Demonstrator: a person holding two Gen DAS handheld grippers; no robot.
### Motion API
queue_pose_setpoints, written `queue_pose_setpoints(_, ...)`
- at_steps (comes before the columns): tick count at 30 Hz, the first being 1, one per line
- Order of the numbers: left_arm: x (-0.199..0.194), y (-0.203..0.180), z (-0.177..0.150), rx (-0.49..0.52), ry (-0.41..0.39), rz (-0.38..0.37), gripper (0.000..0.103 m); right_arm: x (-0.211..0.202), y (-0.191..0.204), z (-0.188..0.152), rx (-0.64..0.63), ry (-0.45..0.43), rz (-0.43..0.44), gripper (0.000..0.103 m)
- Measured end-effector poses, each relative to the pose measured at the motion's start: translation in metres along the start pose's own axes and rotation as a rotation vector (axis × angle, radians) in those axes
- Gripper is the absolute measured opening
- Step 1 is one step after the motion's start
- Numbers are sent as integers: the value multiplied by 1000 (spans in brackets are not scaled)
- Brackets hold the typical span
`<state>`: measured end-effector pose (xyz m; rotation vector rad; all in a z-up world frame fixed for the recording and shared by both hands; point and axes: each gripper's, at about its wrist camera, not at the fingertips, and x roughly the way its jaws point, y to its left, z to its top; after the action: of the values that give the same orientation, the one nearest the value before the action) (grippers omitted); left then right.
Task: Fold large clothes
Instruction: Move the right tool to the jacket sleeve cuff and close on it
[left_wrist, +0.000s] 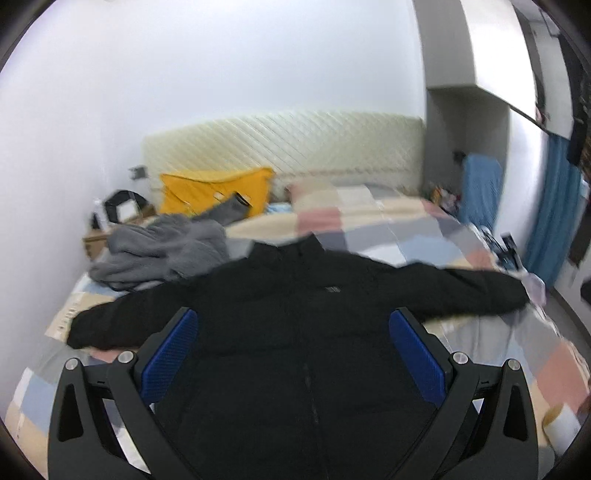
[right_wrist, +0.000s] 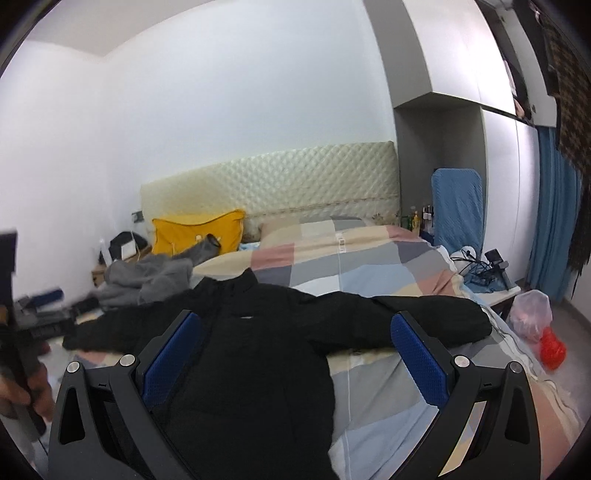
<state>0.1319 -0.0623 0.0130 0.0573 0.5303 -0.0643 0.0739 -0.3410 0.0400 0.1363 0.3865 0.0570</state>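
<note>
A black jacket (left_wrist: 295, 306) lies flat, front up, on a bed with a checked quilt (left_wrist: 406, 229), both sleeves spread out to the sides. It also shows in the right wrist view (right_wrist: 258, 332). My left gripper (left_wrist: 293, 332) hangs open and empty above the jacket's body. My right gripper (right_wrist: 295, 336) is open and empty above the jacket's right half and the quilt (right_wrist: 369, 258). The left gripper's handle and the hand on it (right_wrist: 22, 354) show blurred at the left edge of the right wrist view.
A grey garment (left_wrist: 162, 251) is heaped on the bed's left side, with a yellow pillow (left_wrist: 214, 192) against the quilted headboard (left_wrist: 295, 144). A blue-covered chair (right_wrist: 458, 210), a side table with cables (right_wrist: 487, 273) and plastic bags (right_wrist: 535, 314) stand to the right.
</note>
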Motion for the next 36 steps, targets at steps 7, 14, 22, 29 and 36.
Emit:
queue_pose_setpoints(7,25,-6,-14,17,-15,-25,103,24,-32,-5,-68,66,-113,103)
queue_pose_setpoints(14,43,3,-20,-51,7,-62,103,49,-116,2,54,118,-67,103)
queue_pose_setpoints(22,79,14,-35,-200,33,-41,103,117,-226,-30,68,289,-188,103)
queue_pose_setpoints(29,127,8,-63,-235,129,-15,103,172,-322,-85,409,297,-122,103)
queue_pose_setpoints(36,162,6,-86,-204,159,16,103,226,-387,-133,719,293,-103,103)
